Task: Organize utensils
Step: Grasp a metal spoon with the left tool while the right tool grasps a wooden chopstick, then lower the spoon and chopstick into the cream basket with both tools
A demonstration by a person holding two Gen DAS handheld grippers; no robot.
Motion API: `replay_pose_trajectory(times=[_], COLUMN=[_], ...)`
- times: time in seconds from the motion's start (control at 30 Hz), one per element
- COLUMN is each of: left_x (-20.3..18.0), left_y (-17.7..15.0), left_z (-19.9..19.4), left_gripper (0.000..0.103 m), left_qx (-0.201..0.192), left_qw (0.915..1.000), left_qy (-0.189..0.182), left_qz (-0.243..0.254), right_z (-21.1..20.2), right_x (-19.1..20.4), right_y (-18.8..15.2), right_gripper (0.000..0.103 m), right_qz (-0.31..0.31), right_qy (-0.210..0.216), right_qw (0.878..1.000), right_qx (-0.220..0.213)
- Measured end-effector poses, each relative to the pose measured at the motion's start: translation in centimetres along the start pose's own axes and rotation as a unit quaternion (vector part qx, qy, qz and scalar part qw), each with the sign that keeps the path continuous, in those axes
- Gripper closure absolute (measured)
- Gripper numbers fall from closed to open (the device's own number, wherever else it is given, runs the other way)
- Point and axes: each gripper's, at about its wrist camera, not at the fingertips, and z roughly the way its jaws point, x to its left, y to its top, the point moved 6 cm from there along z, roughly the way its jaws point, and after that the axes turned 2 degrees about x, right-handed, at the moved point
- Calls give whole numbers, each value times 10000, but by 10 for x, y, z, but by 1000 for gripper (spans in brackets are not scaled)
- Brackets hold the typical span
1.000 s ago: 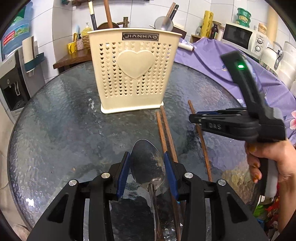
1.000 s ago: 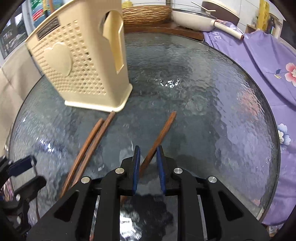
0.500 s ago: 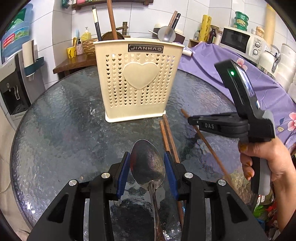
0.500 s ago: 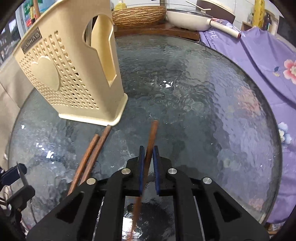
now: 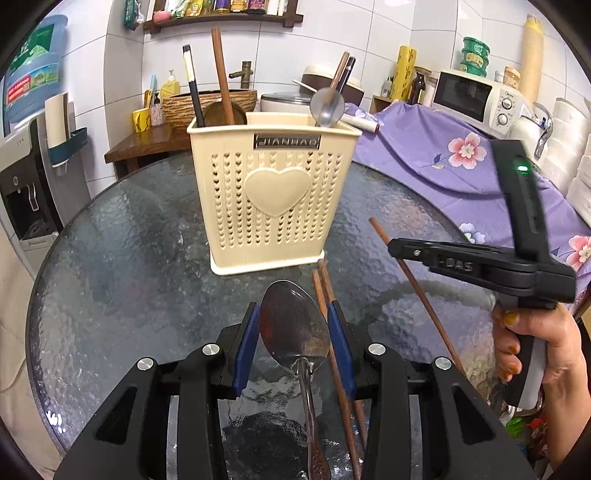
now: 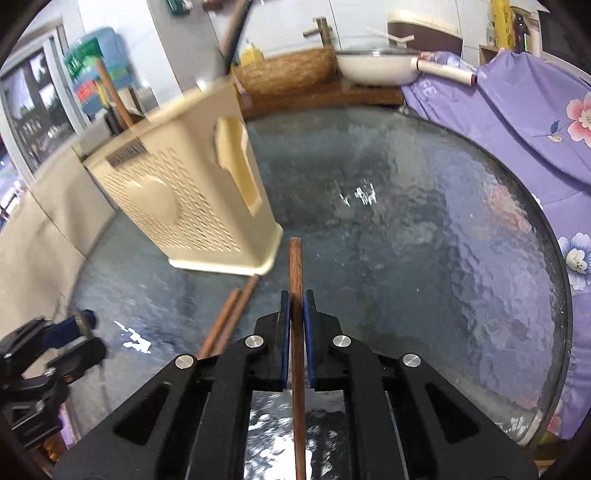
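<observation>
Left wrist view: a metal spoon (image 5: pixel 294 326) is pinched by its bowl between the blue pads of the left gripper (image 5: pixel 295 332). A single brown chopstick (image 6: pixel 296 295) is clamped in the right gripper (image 6: pixel 295 332). At eleven o'clock stands the cream utensil holder (image 6: pixel 177 206); two chopsticks (image 6: pixel 229 317) lie on the glass table (image 6: pixel 424 240).

A round tabletop (image 5: pixel 122 266) of rippled dark glass fills the foreground. A purple cloth with pink flowers (image 5: pixel 436 166) drapes over something at its far right edge. On the counter behind stand a white microwave (image 5: pixel 476 98), a woven basket (image 5: pixel 184 105), a yellow mug (image 5: pixel 141 120) and a white pan (image 6: pixel 376 66) with a pale handle. A water dispenser (image 5: pixel 26 192) stands at the left, a blue bottle (image 5: pixel 31 77) on top. A wooden wall shelf (image 5: pixel 221 16) carries small packets.
</observation>
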Motion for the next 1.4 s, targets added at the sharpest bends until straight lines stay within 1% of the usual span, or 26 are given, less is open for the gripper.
replay_pose_trajectory(times=[0.17,0.23,0.33,0.43,1.0,1.23,1.4], left_x=[-4,-5,-8,-9,-20,-20,-19], left_y=[14,18,26,32,43,54,68], left_z=[-15,-20,-25,-28,-37,-41,-46], left_gripper=[67,67,68,69,69,69,69], left_qx=[-191,-263,-346,-390,-603,-658,-736], left_qw=[9998,9996,9992,9990,9979,9973,9965], left_qy=[-76,-104,-180,-215,-146,-285,-372], left_qz=[45,64,58,58,189,158,160], right_z=[-51,-74,-99,-115,-129,-135,-142], right_x=[18,25,31,31,34,39,48], right_y=[11,14,14,17,20,28,38], right_gripper=[95,95,95,95,95,95,95], right_qz=[-174,-280,-369,-463,-535,-576,-661], right_qy=[319,366,366,234,365,520,647], right_qw=[9974,9951,9924,9901,9870,9849,9822], right_qx=[-629,-879,-1120,-1303,-1472,-1545,-1633])
